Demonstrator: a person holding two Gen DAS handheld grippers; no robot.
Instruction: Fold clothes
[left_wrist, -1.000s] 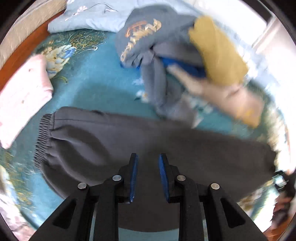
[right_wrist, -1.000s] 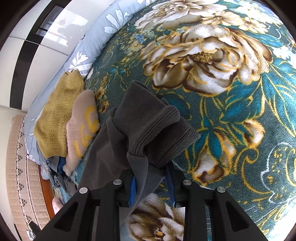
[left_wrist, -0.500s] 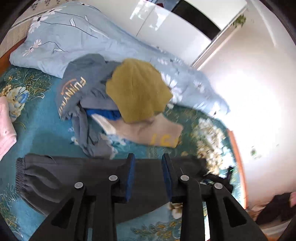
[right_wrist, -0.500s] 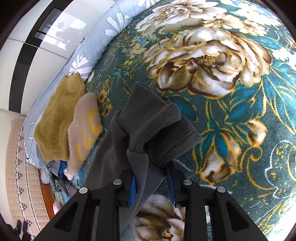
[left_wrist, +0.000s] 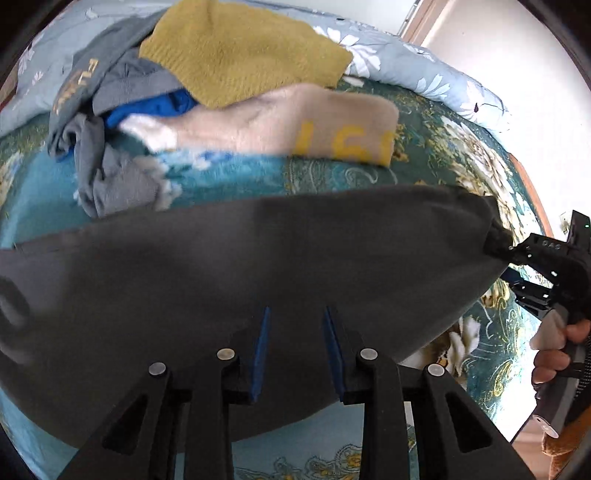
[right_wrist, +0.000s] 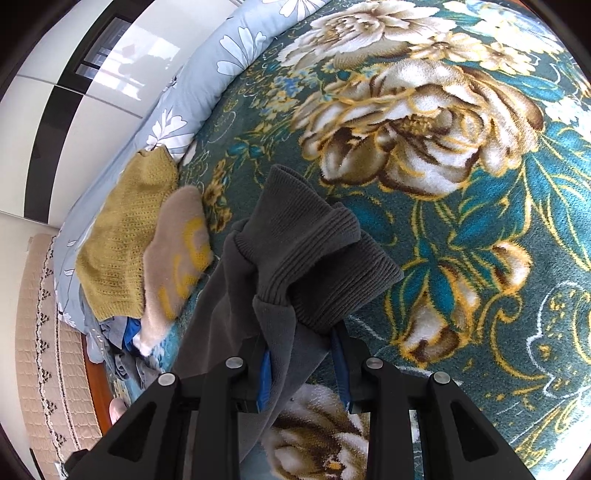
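In the left wrist view, a pile of clothes (left_wrist: 236, 85) fills the upper left, the dark trousers (left_wrist: 258, 266) stretch across the middle of the frame over the bed (left_wrist: 229, 177), and the left gripper (left_wrist: 295, 354) at bottom centre has its fingers apart, holding nothing. At the right edge the right gripper (left_wrist: 513, 254) pinches the trousers' cuff. In the right wrist view the cuff (right_wrist: 314, 251) sits centre frame, clamped between that gripper's fingers (right_wrist: 264, 376).

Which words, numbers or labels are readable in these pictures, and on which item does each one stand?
"FL": yellow letters on the grey sweatshirt; the rest is folded away and blurred.
Yellow characters on the beige garment: they look like "166" or "IGC", too blurred to be sure; the right wrist view is no clearer.
Small white marking on the right gripper: too small to read.
Dark grey trousers: no text.
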